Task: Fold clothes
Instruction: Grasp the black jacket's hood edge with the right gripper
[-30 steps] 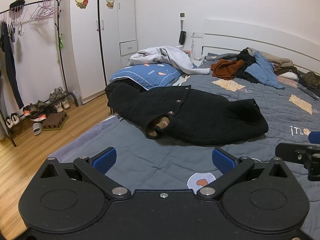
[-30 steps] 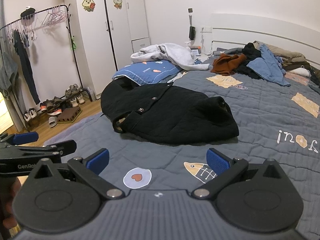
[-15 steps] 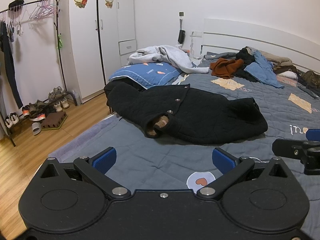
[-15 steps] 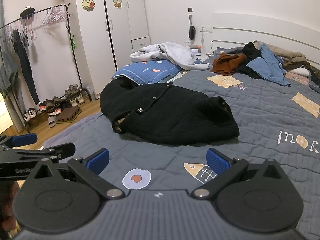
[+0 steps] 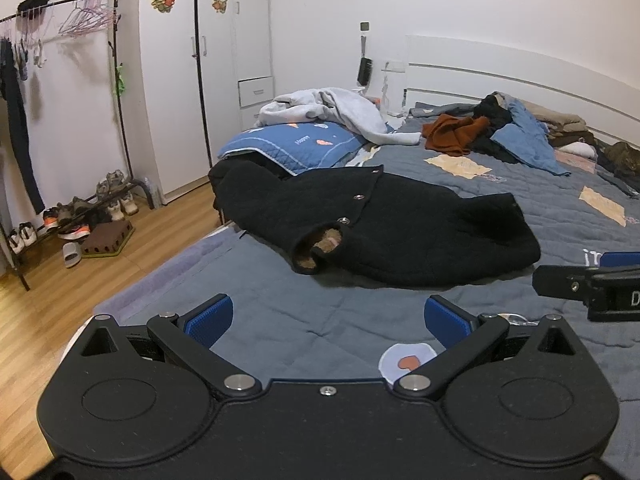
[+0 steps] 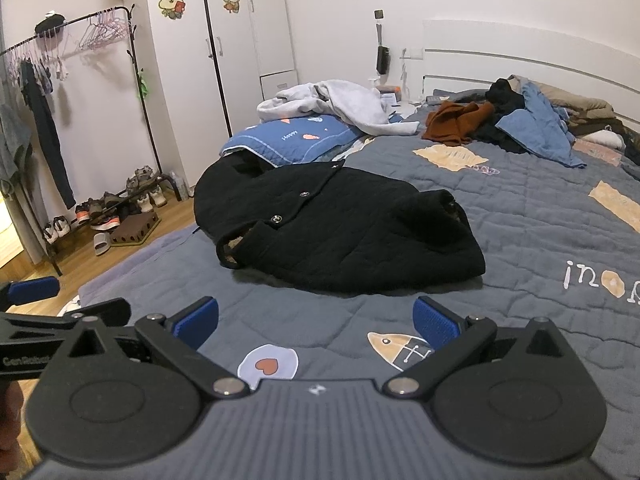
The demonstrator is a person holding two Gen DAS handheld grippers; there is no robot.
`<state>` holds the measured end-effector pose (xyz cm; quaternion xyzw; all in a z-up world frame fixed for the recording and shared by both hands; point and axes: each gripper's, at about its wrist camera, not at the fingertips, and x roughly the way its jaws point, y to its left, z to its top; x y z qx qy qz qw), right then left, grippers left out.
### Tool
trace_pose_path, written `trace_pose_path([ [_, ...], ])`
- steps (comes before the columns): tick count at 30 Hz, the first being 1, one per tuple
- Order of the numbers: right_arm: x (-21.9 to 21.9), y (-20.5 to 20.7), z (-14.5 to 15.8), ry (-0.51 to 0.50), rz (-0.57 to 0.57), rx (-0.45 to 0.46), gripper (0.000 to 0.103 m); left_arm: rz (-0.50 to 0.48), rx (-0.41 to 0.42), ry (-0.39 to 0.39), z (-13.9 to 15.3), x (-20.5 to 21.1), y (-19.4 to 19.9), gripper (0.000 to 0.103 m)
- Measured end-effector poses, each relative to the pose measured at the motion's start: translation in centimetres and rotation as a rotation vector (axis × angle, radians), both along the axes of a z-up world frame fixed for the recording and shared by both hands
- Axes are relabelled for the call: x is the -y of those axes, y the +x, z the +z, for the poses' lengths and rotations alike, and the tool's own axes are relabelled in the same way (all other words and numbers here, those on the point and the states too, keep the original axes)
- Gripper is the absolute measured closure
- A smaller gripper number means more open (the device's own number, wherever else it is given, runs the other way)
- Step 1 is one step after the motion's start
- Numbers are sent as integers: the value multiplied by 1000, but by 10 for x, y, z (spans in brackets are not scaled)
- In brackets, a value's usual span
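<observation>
We are holding the left gripper [image 5: 328,318] low over the near end of the bed [image 5: 280,320], its blue pads [image 5: 210,316] standing wide apart with nothing between them. The right gripper [image 6: 316,318] is hovering beside it, jaws spread just as wide and empty; each is showing at the edge of the other's view.

We are looking across a grey quilt [image 6: 540,216] printed with patches: a heart [image 6: 268,364], a fish [image 6: 400,350] and some white letters [image 6: 592,276]. The black jacket [image 5: 400,232] is lying ahead of both grippers, apart from them, roughly in the middle of the bed with its snap front facing up and a brown-lined cuff [image 5: 320,248] turned toward us. Beyond it a blue pillow [image 5: 296,146] is sitting at the left side with a grey garment [image 5: 340,108] draped over it. A heap of clothes [image 5: 500,128], rust, black and blue among them, is piling up against the white headboard [image 5: 500,72].

To the left, a wood floor [image 5: 48,300] is running along the bed. A white wardrobe [image 5: 180,80] with two cartoon stickers is standing against the wall, and a black rack [image 5: 80,80] is carrying hangers and dark clothes above a row of shoes [image 5: 80,216].
</observation>
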<state>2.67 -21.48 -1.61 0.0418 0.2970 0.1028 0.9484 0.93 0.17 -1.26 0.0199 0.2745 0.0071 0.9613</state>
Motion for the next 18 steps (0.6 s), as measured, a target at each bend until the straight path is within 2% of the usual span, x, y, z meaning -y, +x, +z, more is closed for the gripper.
trace_pose_path([
  [10, -8, 32, -15, 1, 28, -27, 0, -21, -42, -83, -9, -17, 13, 0],
  [18, -25, 65, -35, -8, 66, -22, 0, 29, -65, -140, -15, -39, 22, 0],
])
